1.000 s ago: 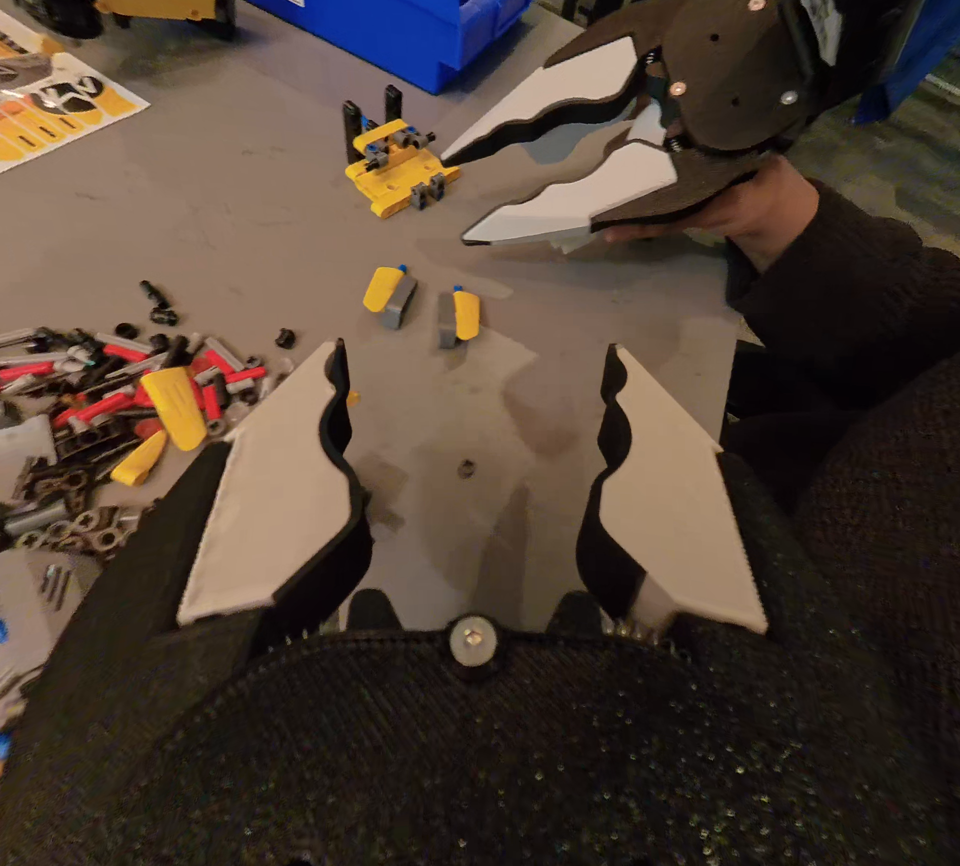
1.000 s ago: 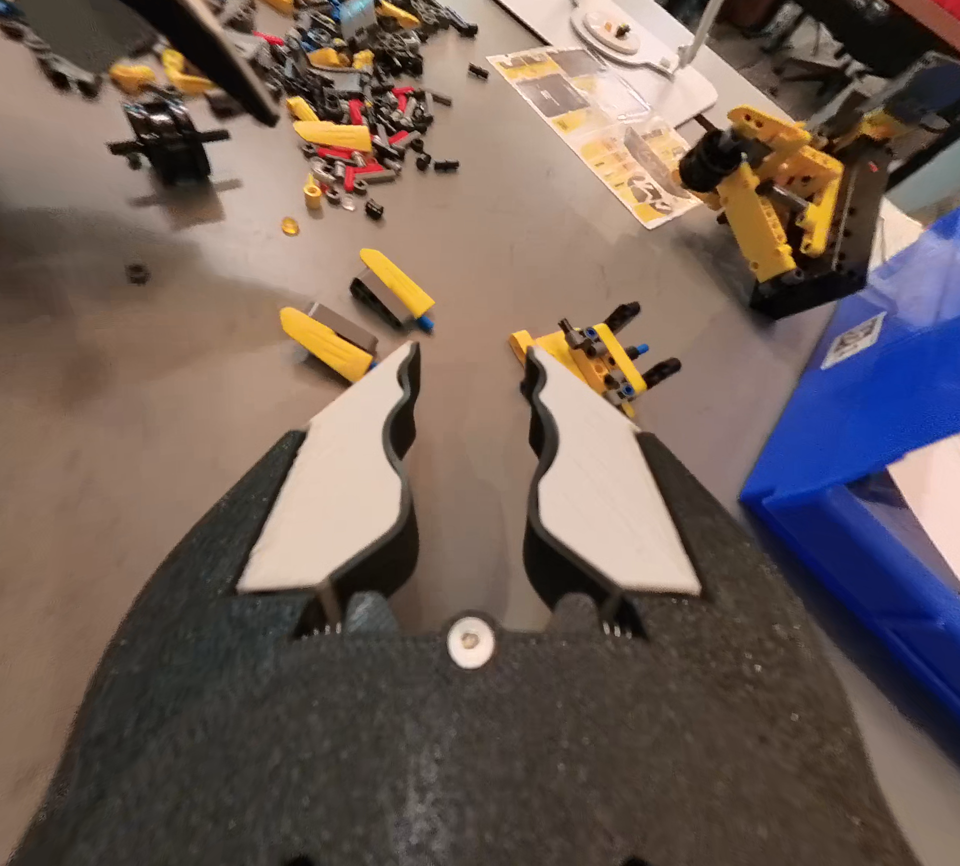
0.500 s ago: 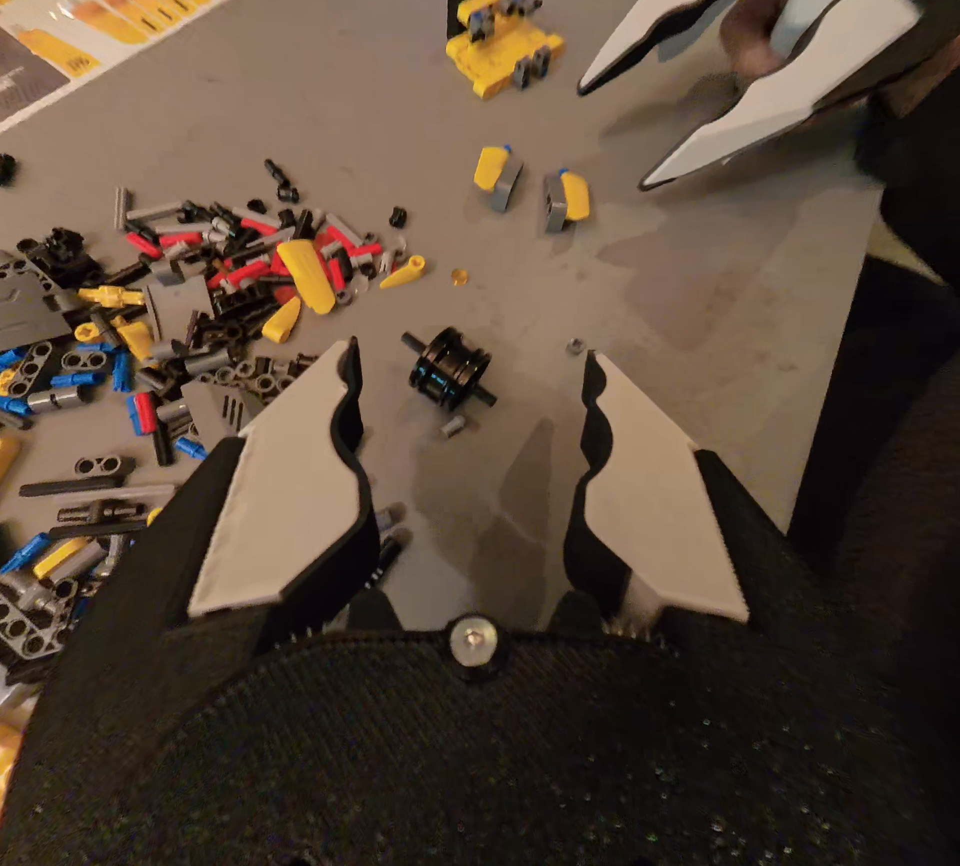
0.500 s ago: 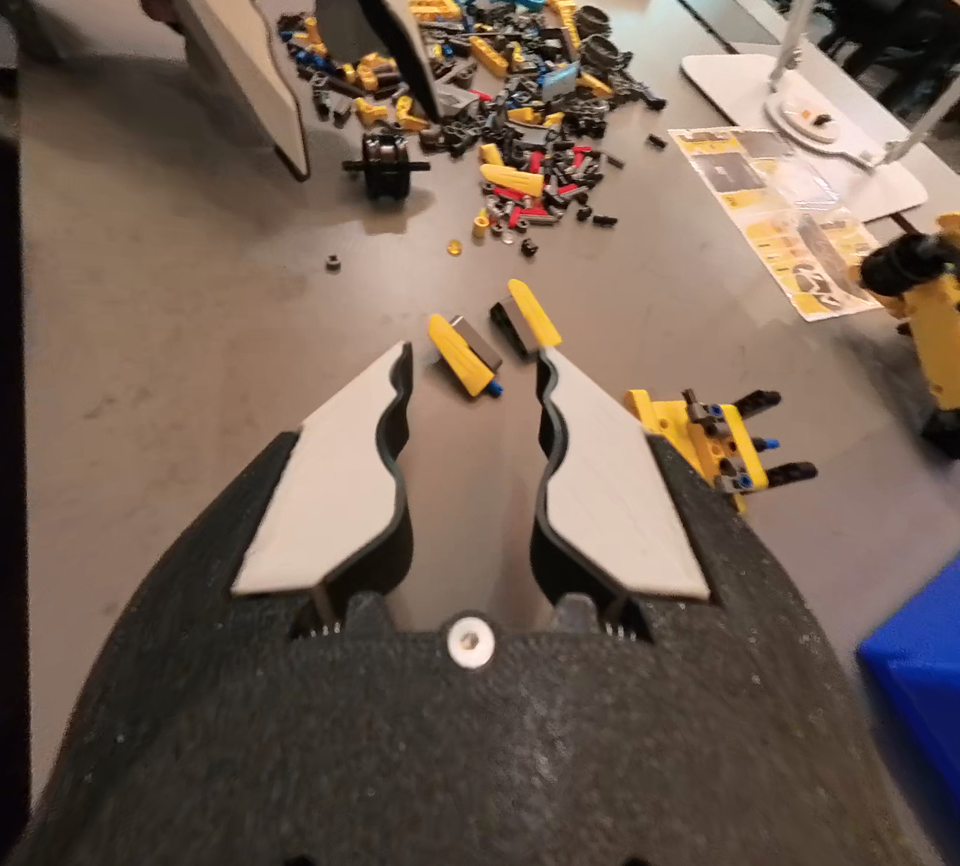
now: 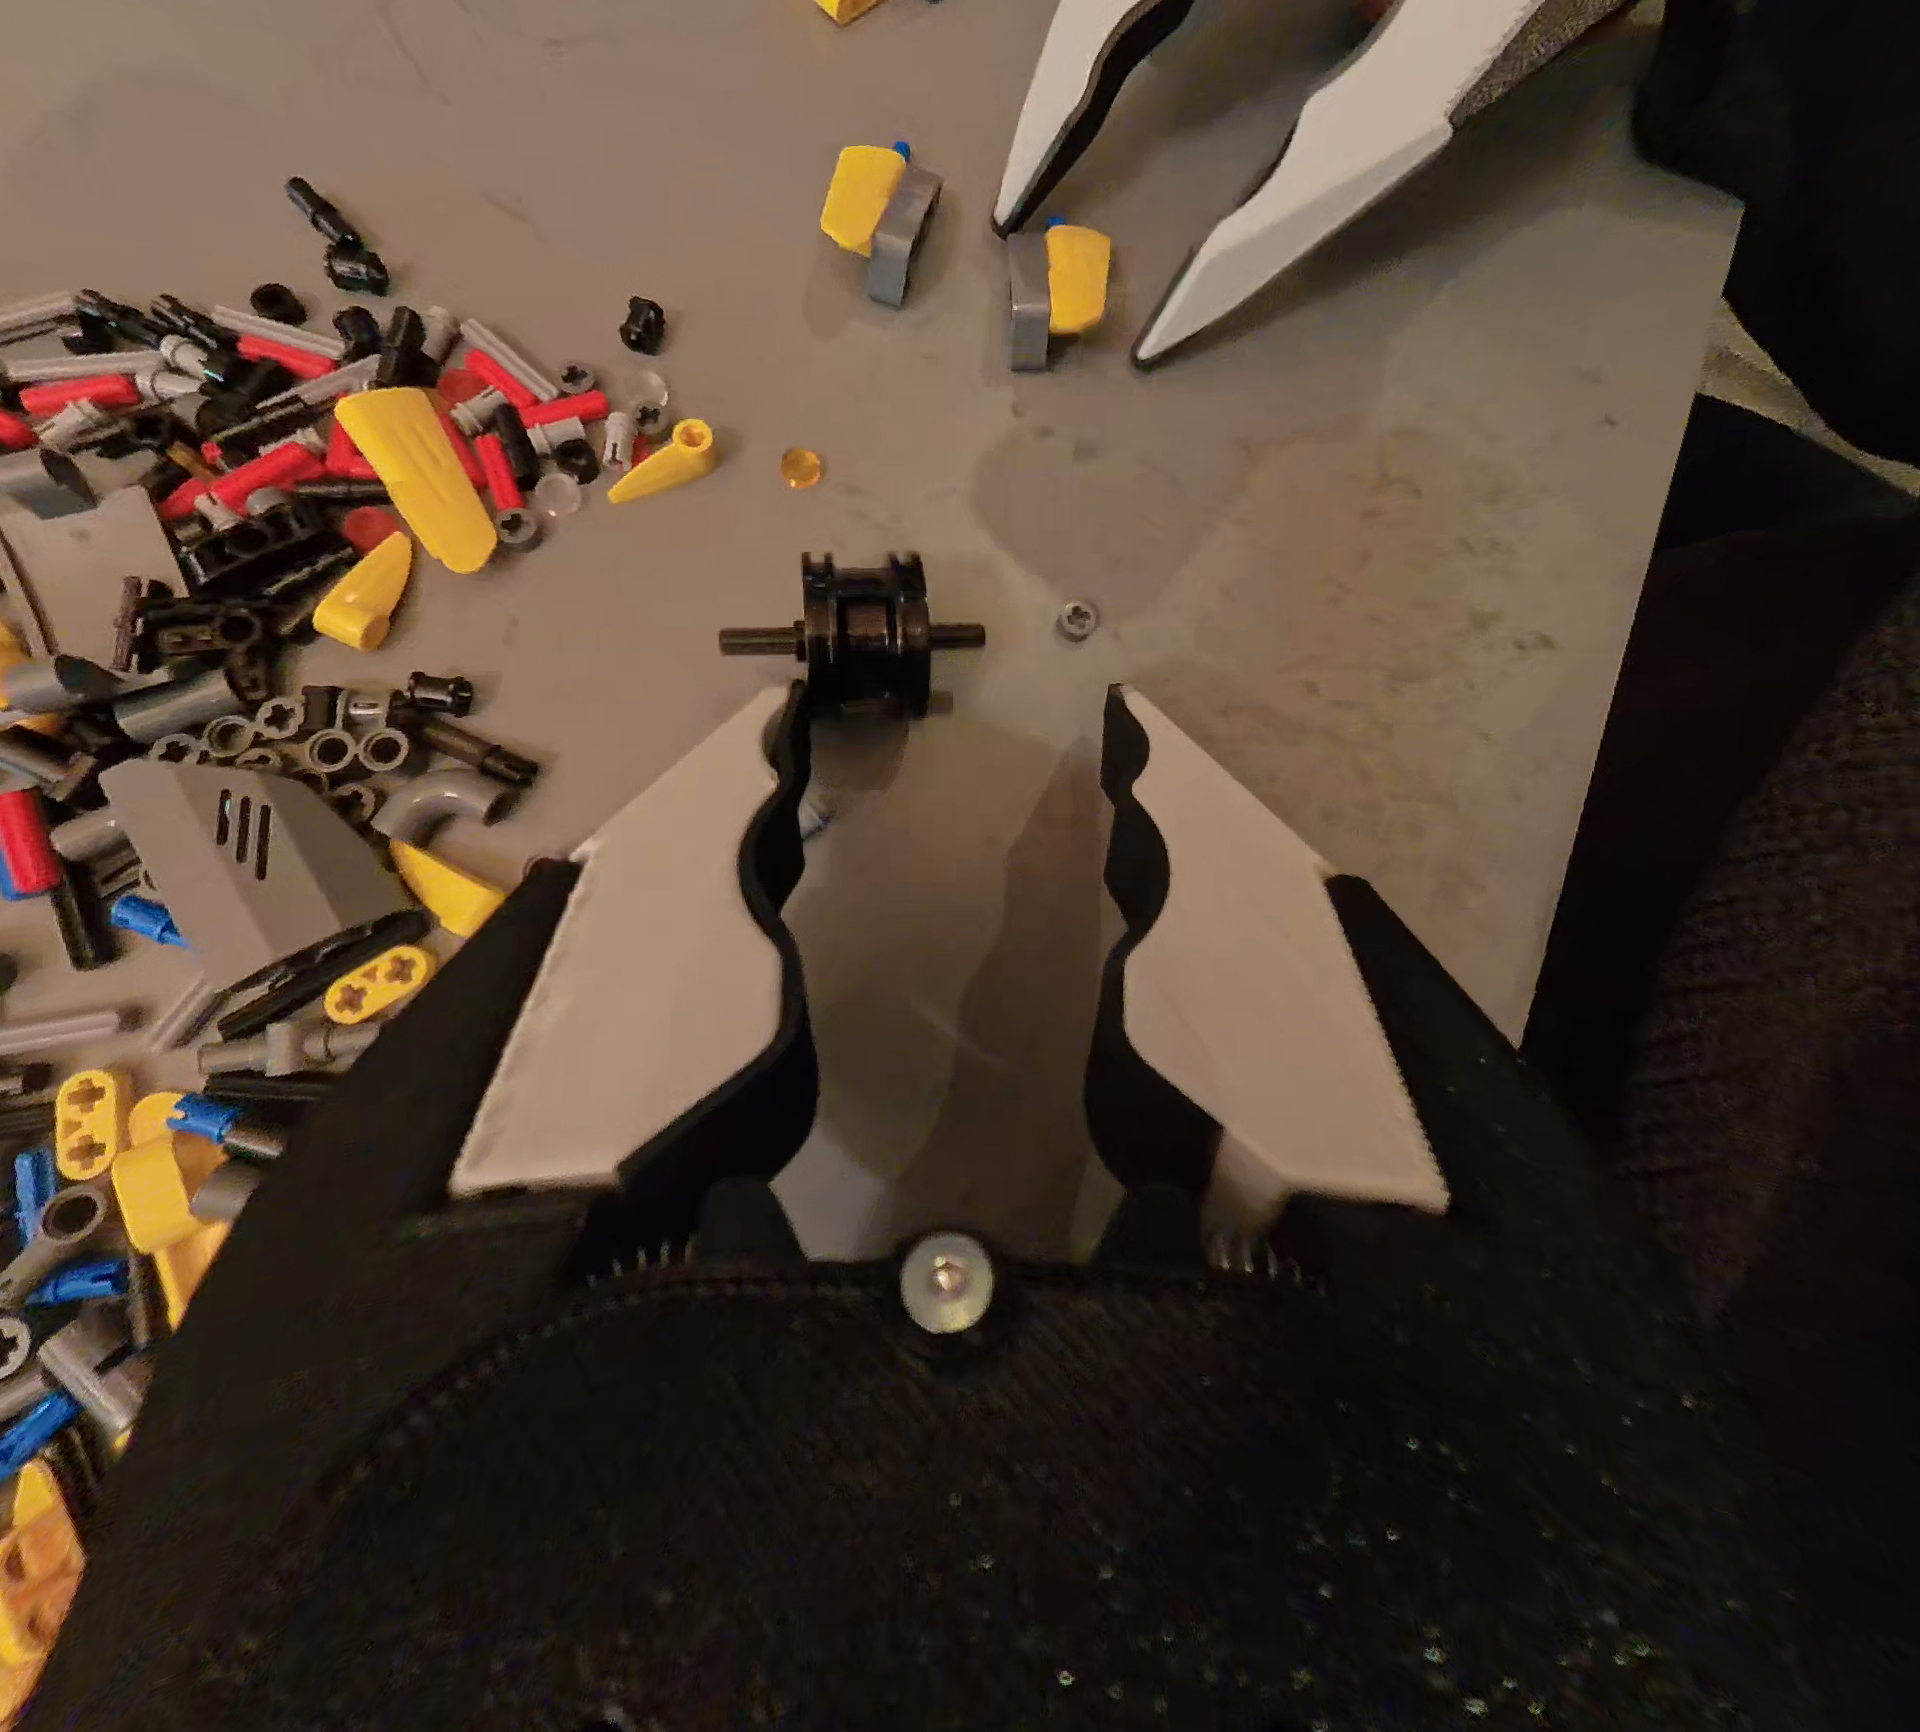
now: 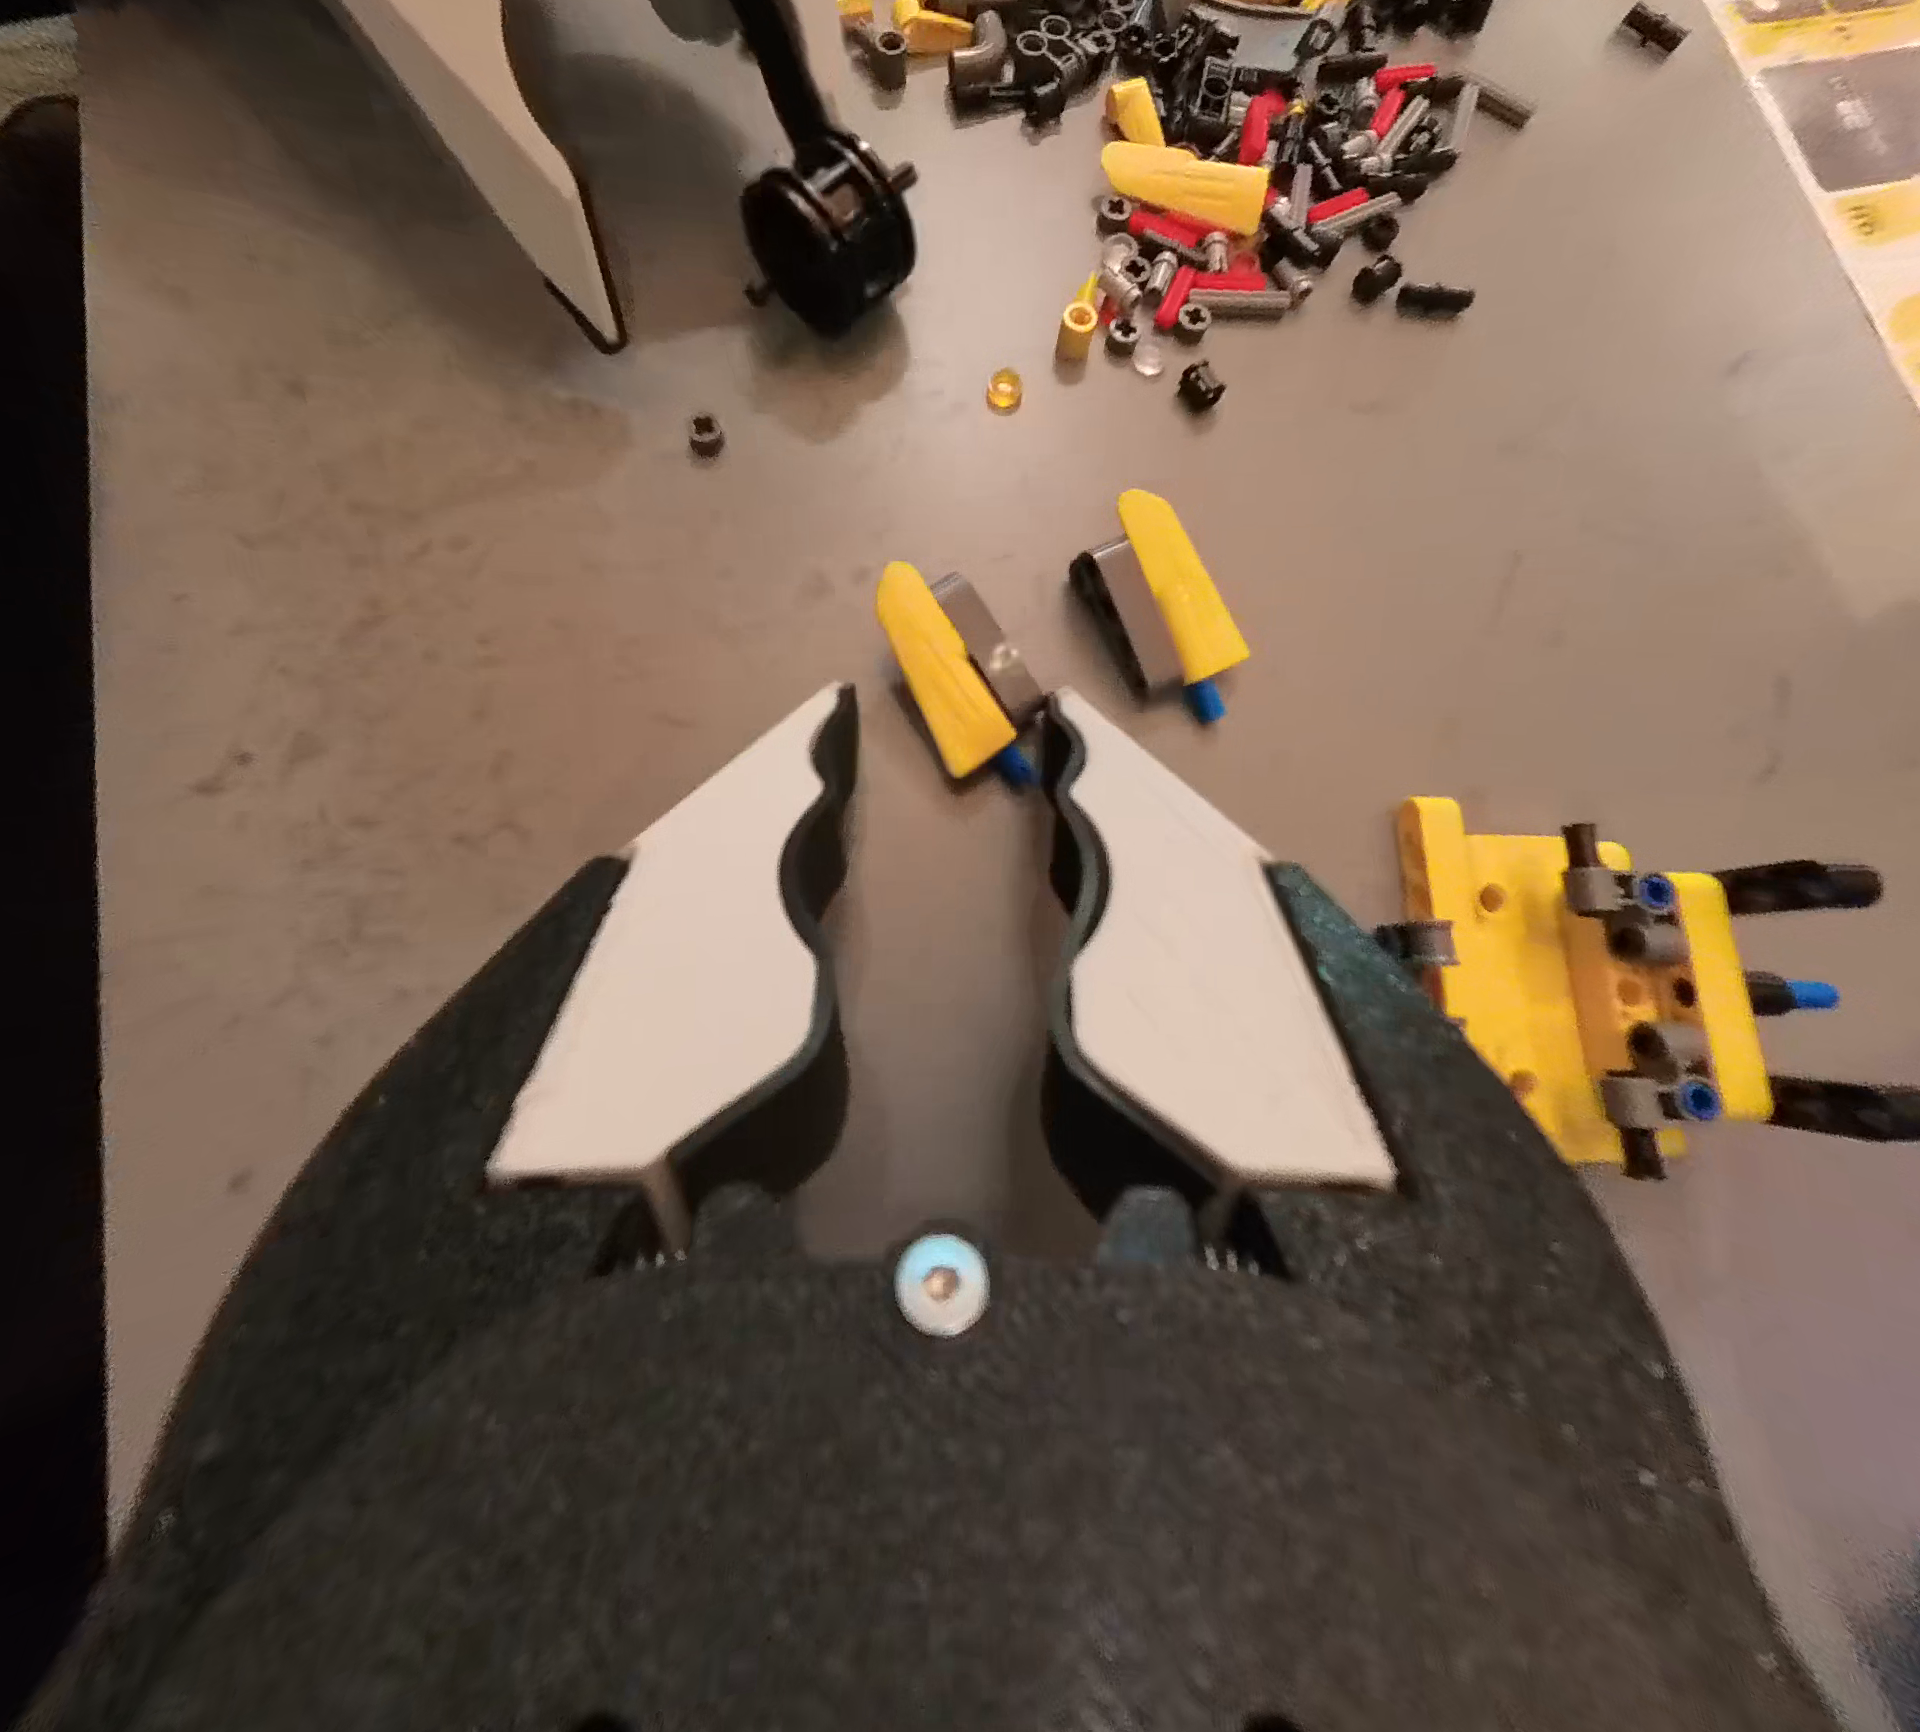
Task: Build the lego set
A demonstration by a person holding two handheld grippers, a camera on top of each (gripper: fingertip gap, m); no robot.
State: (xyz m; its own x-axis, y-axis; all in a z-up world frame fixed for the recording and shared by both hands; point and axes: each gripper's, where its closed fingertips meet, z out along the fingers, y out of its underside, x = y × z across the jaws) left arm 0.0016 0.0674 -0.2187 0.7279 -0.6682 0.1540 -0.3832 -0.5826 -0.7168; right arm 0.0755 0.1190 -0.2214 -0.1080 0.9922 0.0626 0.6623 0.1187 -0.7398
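My left gripper (image 5: 954,703) is open and empty, low over the grey table. A black wheel hub on an axle (image 5: 868,633) lies just past its left fingertip; it also shows in the right wrist view (image 6: 831,233). My right gripper (image 6: 948,700) is open, its tips on either side of the near end of a small yellow-and-grey piece (image 6: 925,643). A second piece like it (image 6: 1164,602) lies to its right. In the left wrist view the right gripper (image 5: 1075,295) straddles the nearer piece (image 5: 1055,285), with the other piece (image 5: 878,222) to its left.
A heap of loose black, red, grey and yellow building parts (image 5: 260,539) covers the left side. A yellow sub-assembly with black pins (image 6: 1558,986) sits beside my right gripper. A printed booklet (image 6: 1849,72) lies far right. The table edge (image 5: 1662,539) runs close on the right. Left tips to right tips: about 10 centimeters.
My left gripper has pulled back and swung to the black wheel hub, narrowing a little. My right gripper has moved left and down from the yellow sub-assembly onto the near yellow-and-grey piece.
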